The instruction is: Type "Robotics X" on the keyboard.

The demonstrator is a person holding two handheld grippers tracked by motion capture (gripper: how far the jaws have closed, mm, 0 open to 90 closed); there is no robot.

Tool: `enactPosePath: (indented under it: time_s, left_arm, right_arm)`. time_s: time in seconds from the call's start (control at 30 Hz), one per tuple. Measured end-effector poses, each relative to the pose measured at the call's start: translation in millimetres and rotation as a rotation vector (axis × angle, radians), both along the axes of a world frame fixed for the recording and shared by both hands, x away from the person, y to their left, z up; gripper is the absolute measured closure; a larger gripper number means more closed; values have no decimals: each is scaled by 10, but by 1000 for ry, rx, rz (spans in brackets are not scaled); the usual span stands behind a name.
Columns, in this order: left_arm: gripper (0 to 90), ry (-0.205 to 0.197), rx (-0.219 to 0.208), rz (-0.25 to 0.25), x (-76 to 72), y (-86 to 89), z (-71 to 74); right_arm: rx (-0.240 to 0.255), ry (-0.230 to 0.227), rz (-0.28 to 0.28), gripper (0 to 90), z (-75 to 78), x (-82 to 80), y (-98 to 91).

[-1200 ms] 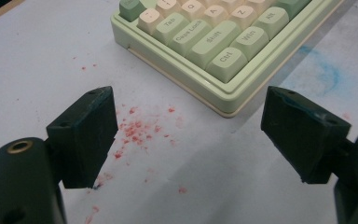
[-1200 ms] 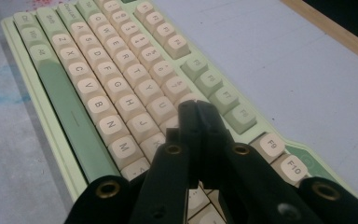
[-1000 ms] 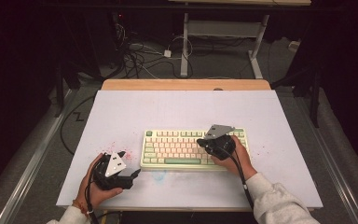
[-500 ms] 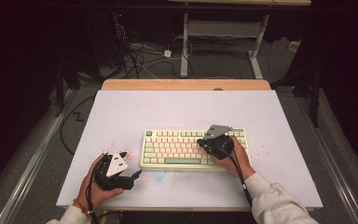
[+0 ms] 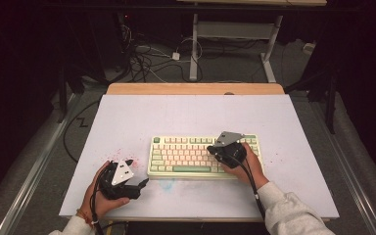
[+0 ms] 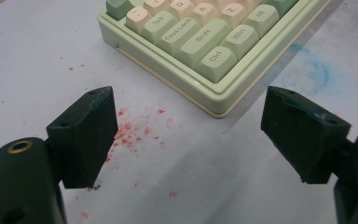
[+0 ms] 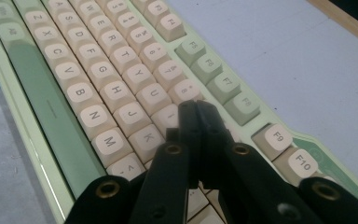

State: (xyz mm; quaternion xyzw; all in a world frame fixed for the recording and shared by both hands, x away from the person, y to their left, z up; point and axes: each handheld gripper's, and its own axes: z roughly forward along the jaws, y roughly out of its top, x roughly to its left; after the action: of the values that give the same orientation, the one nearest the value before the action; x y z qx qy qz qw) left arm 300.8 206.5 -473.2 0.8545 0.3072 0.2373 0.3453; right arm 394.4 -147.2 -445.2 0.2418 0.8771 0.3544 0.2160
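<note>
A pale green keyboard point(image 5: 196, 155) with cream keys lies on the white table top point(image 5: 191, 117). My right gripper point(image 5: 210, 147) is shut, jaws pressed together with nothing between them, and hovers over the keyboard's right half. In the right gripper view its tips point(image 7: 196, 109) sit just above the keys point(image 7: 121, 60) near the I and O. My left gripper point(image 5: 144, 182) rests on the table left of and below the keyboard, open and empty. In the left gripper view its wide-apart jaws frame the keyboard's near corner point(image 6: 214, 60), the gripper point(image 6: 186, 116) a little short of it.
Red specks point(image 6: 130, 130) stain the table by the left gripper, and a faint blue smear point(image 6: 314, 67) lies under the keyboard's front edge. A wooden strip point(image 5: 196, 88) borders the table's far edge. Cables point(image 5: 147, 54) and desk legs stand on the floor beyond.
</note>
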Motion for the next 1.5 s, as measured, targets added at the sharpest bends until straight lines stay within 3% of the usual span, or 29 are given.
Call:
enactPosePath:
  time_s: [0.37, 0.57, 0.67, 1.0, 1.17, 1.2, 1.23, 1.33, 1.5]
  left_arm:
    - [174, -5, 13, -8, 18, -21, -7]
    - [174, 9, 10, -5, 17, -31, -14]
    - [174, 9, 12, -6, 17, -33, -12]
    - [174, 6, 11, -4, 9, -30, -2]
    - [188, 7, 8, 11, 13, -26, 2]
    - [188, 6, 3, 14, 12, -24, 6]
    - [261, 10, -1, 11, 10, -19, 14]
    - [297, 7, -12, 21, 11, -27, 43]
    - [370, 7, -23, 28, 27, -48, 69]
  right_arm:
    - [59, -24, -10, 897, 138, -70, -134]
    - [89, -41, -6, 854, 203, -109, -209]
    - [111, -57, -7, 792, 247, -150, -264]
    - [153, -117, -32, 443, 311, -289, -430]
    - [190, -149, -53, 326, 328, -380, -547]
    - [190, -149, -53, 326, 328, -380, -547]
    - [193, -169, -71, 301, 324, -413, -590]
    - [178, -182, -92, 272, 299, -461, -650]
    - [197, -200, -110, 268, 225, -540, -751]
